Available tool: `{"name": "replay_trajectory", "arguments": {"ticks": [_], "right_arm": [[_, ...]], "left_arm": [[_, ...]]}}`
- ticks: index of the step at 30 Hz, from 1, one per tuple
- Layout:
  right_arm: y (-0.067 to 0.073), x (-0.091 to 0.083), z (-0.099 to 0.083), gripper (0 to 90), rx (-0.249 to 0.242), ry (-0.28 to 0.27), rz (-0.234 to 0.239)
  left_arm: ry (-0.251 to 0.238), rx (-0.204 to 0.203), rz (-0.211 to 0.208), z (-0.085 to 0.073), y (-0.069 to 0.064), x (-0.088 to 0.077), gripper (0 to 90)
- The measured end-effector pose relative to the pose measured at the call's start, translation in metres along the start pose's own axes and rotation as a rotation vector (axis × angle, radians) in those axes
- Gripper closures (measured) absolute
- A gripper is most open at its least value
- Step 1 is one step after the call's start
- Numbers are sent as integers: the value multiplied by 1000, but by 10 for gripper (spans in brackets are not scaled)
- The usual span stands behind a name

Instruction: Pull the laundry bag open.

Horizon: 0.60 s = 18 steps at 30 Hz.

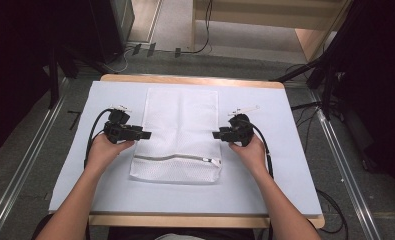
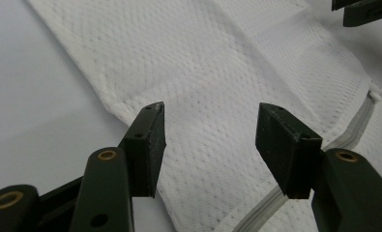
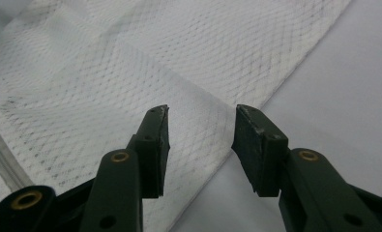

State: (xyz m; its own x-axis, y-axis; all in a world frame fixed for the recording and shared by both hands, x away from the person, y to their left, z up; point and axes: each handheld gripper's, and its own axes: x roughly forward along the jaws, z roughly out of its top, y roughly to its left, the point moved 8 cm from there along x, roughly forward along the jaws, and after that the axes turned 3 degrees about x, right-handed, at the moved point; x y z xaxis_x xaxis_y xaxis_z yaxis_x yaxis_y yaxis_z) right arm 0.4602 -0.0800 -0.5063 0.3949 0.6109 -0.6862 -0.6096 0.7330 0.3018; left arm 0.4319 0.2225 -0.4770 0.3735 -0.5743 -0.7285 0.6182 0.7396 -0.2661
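No readable writing or label on the mesh bag (image 1: 180,135). It lies flat mid-table (image 1: 285,170), long axis running away from the person, zipper (image 1: 177,158) crosswise near the near end. Left gripper (image 1: 144,134) at the bag's left edge, right gripper (image 1: 217,134) at its right edge; both w/ jaws apart, nothing clamped.

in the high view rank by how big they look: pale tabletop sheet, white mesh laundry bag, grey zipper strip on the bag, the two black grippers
1. Pale tabletop sheet
2. White mesh laundry bag
3. Left gripper and right gripper: look alike, so unranked
4. Grey zipper strip: long but thin, so its place against the grippers is unsure
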Motion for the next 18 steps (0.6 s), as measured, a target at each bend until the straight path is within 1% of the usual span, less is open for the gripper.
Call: {"name": "replay_trajectory", "arguments": {"ticks": [3, 6, 7, 9, 10, 11, 13, 16, 18], "right_arm": [[2, -4, -2, 569, 0, 2, 11], [5, -10, -3, 568, -11, -10, 16], [6, -12, -4, 568, -16, -15, 17], [9, -17, -5, 566, -19, -24, 17], [11, -20, -5, 562, -31, -31, 19], [12, -21, -6, 558, -32, -35, 19], [16, -25, -8, 551, -50, -44, 21], [20, -28, -12, 540, -63, -41, 20], [24, -30, -16, 537, -62, -36, 25]], "left_arm": [[-7, 14, -9, 3, -7, 0, 446], [-11, 30, -31, 6, -14, 1, 441], [-13, 35, -32, 8, -17, 2, 439], [-8, 54, -42, 9, -22, 3, 435], [-4, 59, -45, 10, -24, 4, 432], [-4, 62, -47, 11, -27, 5, 431], [2, 74, -62, 12, -32, 7, 433], [8, 82, -76, 13, -38, 9, 438], [7, 92, -84, 15, -43, 11, 437]]}}
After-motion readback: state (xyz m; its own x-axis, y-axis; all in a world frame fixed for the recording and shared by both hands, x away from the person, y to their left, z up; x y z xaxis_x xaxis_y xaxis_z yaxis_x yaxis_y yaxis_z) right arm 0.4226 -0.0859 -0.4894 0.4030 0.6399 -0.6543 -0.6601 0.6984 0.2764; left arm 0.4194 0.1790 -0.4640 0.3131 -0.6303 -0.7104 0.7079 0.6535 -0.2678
